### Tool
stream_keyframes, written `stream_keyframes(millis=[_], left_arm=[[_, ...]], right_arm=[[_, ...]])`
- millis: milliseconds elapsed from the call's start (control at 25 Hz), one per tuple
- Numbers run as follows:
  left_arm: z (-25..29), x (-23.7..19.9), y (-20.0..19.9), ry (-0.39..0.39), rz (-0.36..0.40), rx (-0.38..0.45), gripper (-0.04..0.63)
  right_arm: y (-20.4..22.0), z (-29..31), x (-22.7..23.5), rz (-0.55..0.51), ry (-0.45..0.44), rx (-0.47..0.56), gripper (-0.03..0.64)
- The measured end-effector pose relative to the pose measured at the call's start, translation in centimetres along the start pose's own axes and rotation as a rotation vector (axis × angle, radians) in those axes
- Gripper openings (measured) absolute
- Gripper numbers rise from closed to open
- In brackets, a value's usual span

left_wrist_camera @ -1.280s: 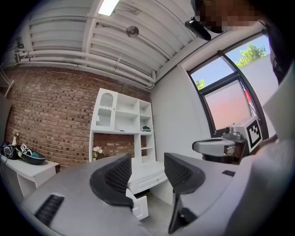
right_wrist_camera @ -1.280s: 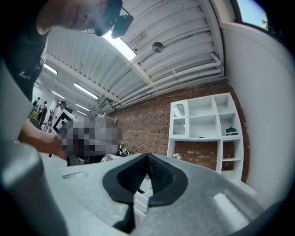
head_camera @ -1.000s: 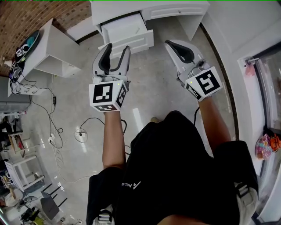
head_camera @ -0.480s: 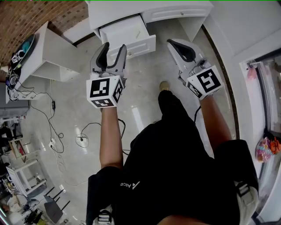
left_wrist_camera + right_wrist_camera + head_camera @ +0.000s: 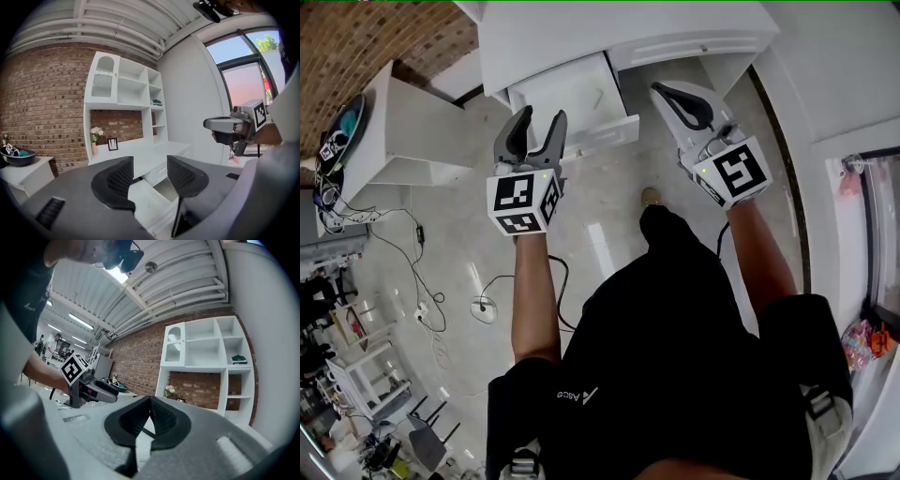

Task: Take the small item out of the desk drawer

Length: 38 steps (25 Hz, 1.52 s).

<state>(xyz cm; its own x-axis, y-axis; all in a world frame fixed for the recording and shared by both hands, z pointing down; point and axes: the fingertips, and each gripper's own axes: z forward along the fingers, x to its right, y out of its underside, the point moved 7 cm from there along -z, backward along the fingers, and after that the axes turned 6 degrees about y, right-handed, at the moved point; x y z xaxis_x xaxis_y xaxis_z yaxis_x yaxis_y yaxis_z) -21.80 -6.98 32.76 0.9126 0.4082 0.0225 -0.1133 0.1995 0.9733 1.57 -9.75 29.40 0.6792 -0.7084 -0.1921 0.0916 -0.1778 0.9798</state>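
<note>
Left tongs (image 5: 542, 114): over the floor just short of the drawer front, spread wide, nothing between them.
Right tongs (image 5: 664, 92): well apart to the right, tips pressed together, empty.
Drawer (image 5: 553, 94): pulled out of the white worktop (image 5: 581, 33), open on top.
Small item (image 5: 598, 97): faint slim sliver on the drawer's bottom, right side, long axis roughly front to back; which end leads cannot be told.

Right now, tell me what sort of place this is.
Probably a furnished study corner staged inside a workshop or lab hall: a white desk with its drawer open, a white shelf unit against a brick wall, and loose cables across the floor.
</note>
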Motion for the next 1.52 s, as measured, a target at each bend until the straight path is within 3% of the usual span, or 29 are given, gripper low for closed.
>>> stream_keyframes(millis=[280, 640, 1200, 1520], left_arm=[[12.9, -3.4, 2.8, 0.035, 0.003, -0.19, 0.218], [23.0, -7.1, 7.8, 0.084, -0.038, -0.415, 0.216], [34.7, -10.6, 21.0, 0.214, -0.117, -0.739, 0.216], [38.3, -10.6, 27.8, 0.237, -0.125, -0.881, 0.216]], right_arm=[[4.7, 7.7, 9.0, 0.011, -0.049, -0.049, 0.001], [8.5, 15.3, 14.8, 0.07, -0.09, -0.118, 0.0], [15.2, 20.1, 18.2, 0.139, -0.016, -0.245, 0.0], [19.6, 19.5, 19.8, 0.171, 0.028, -0.318, 0.0]])
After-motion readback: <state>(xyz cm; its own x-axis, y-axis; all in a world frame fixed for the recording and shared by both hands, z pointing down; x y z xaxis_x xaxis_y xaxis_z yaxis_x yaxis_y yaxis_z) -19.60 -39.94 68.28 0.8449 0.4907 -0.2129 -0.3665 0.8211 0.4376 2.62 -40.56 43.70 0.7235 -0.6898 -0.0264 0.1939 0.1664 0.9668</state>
